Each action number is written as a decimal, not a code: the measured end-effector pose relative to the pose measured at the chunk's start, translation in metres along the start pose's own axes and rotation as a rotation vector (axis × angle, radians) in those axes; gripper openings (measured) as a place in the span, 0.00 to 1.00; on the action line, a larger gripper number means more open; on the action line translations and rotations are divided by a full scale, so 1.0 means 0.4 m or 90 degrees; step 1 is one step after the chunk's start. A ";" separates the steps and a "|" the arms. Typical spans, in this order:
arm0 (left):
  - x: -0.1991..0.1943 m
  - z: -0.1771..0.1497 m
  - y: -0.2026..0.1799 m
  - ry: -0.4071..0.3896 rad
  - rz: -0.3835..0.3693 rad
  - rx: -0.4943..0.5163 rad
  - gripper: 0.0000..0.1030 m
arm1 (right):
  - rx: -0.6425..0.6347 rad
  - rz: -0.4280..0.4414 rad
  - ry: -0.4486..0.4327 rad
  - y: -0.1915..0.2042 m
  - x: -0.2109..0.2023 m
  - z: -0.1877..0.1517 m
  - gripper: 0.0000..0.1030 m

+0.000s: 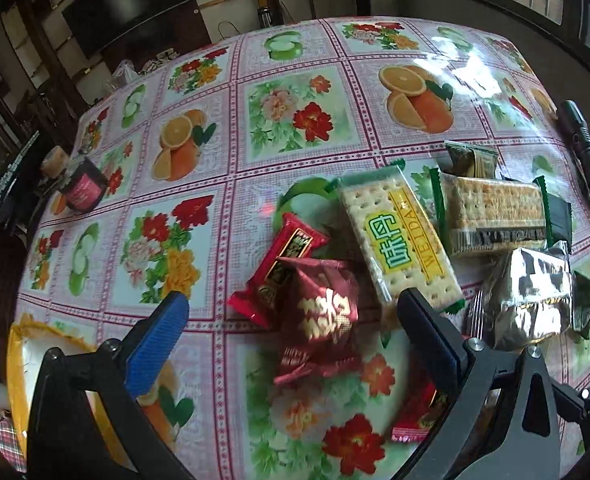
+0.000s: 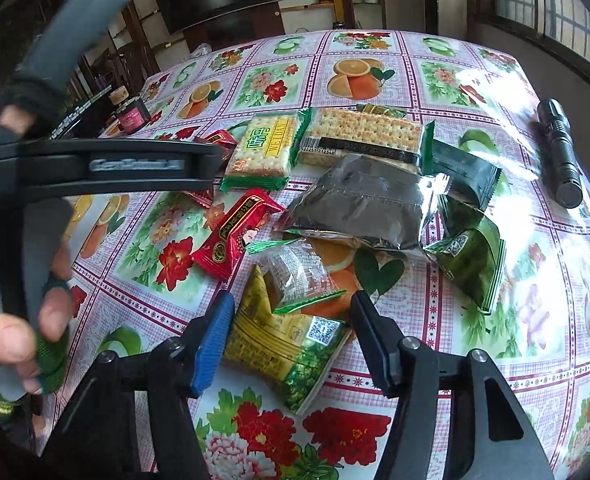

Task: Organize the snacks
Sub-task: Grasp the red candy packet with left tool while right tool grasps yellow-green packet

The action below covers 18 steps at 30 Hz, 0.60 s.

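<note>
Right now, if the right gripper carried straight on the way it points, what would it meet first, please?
Most likely the yellow-and-green snack packet lying between the open fingers of the right gripper, with a small clear packet just beyond; depth is uncertain.

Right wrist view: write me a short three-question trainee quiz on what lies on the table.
1. True or false: the black metal flashlight stands upright.
2. Which lies between the right tool and its fingers? A silver foil pouch; B yellow-green plastic snack packet; C red wrapped candy.
3. What is printed on the glossy plastic tablecloth?
Key: 1 false, it lies flat; 2 B; 3 flowers and fruit.
</note>
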<state>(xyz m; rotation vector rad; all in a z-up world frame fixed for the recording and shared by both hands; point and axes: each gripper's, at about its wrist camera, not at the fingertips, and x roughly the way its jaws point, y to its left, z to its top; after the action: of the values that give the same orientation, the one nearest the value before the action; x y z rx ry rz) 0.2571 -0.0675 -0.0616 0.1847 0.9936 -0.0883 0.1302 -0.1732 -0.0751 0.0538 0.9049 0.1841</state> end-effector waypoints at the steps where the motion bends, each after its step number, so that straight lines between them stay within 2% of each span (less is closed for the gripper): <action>1: 0.008 0.005 0.005 0.008 -0.018 -0.005 1.00 | 0.004 0.003 0.000 -0.006 -0.003 0.000 0.55; 4: 0.003 -0.015 0.013 0.027 -0.074 0.002 0.91 | 0.014 -0.007 0.013 -0.030 -0.015 -0.002 0.54; 5: 0.001 -0.032 0.011 0.040 -0.095 0.011 0.84 | 0.028 0.004 0.016 -0.042 -0.028 -0.006 0.54; 6: 0.004 -0.055 0.003 0.064 -0.110 0.023 0.65 | 0.048 0.021 0.008 -0.058 -0.045 -0.010 0.54; 8: -0.022 -0.113 -0.007 0.059 -0.108 0.055 0.66 | 0.051 0.020 -0.004 -0.069 -0.075 -0.017 0.53; 10: -0.059 -0.161 -0.006 0.066 -0.135 0.061 0.65 | 0.053 0.023 -0.002 -0.076 -0.089 -0.015 0.53; 13: -0.117 -0.208 0.005 0.054 -0.147 0.063 0.63 | 0.123 0.011 0.012 -0.121 -0.083 0.021 0.58; 16: -0.181 -0.208 0.034 0.008 -0.144 0.044 0.63 | 0.195 -0.024 -0.046 -0.182 -0.082 0.103 0.59; 18: -0.205 -0.187 0.057 -0.013 -0.145 0.028 0.63 | 0.198 -0.053 -0.082 -0.204 -0.050 0.179 0.59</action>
<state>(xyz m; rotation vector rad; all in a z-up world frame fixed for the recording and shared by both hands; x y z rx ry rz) 0.1544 -0.0316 -0.0300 0.1095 0.9904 -0.3191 0.1858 -0.2548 -0.0254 0.3128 0.7998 -0.0380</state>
